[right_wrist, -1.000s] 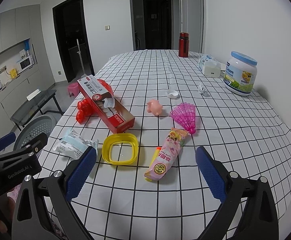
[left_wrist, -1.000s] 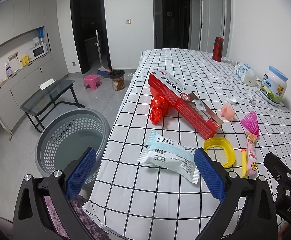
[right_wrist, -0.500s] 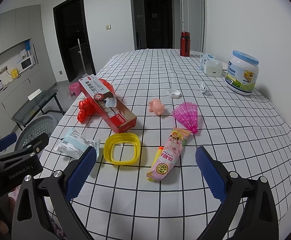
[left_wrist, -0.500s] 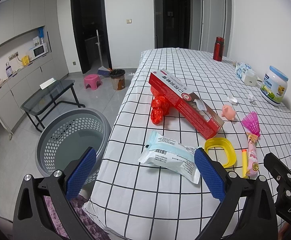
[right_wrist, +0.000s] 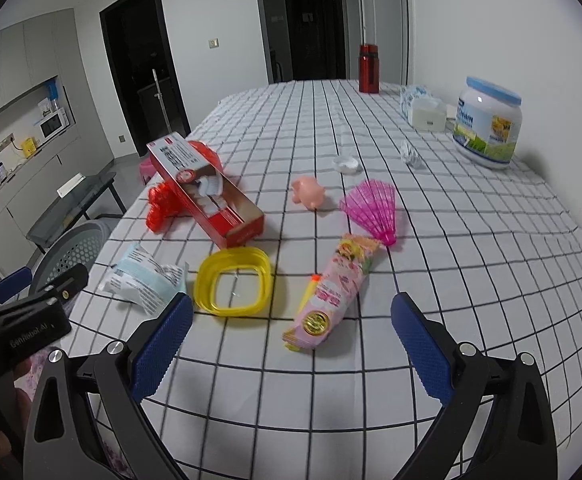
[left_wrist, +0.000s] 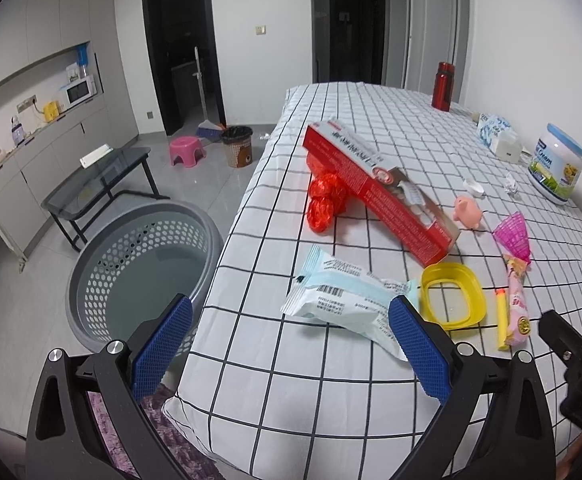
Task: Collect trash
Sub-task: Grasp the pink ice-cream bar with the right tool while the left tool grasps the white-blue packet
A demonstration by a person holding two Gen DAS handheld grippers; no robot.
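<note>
On the checked tablecloth [left_wrist: 275, 392] lie a pale blue wipes packet [left_wrist: 343, 304] [right_wrist: 145, 278], a long red box [left_wrist: 375, 184] [right_wrist: 207, 192], crumpled red wrappers [left_wrist: 325, 202] [right_wrist: 161, 208], a pink snack wrapper [left_wrist: 517, 304] [right_wrist: 333, 292] and a yellow ring lid [left_wrist: 453, 300] [right_wrist: 233, 280]. My left gripper [left_wrist: 291, 350] is open, just short of the wipes packet. My right gripper [right_wrist: 291, 348] is open, with the pink wrapper just beyond its fingertips. A grey perforated basket [left_wrist: 139, 264] [right_wrist: 73, 248] stands on the floor left of the table.
Farther back sit a pink pig toy [right_wrist: 311, 194], a pink mesh fan [right_wrist: 373, 208], a large white jar [right_wrist: 487, 128], a tissue pack [right_wrist: 423, 108] and a red flask [right_wrist: 369, 68]. A glass side table [left_wrist: 95, 178] stands beyond the basket.
Both grippers have edged forward towards the table items, staying open. The right one has come closer to the pink wrapper. Nothing on the table has moved.
</note>
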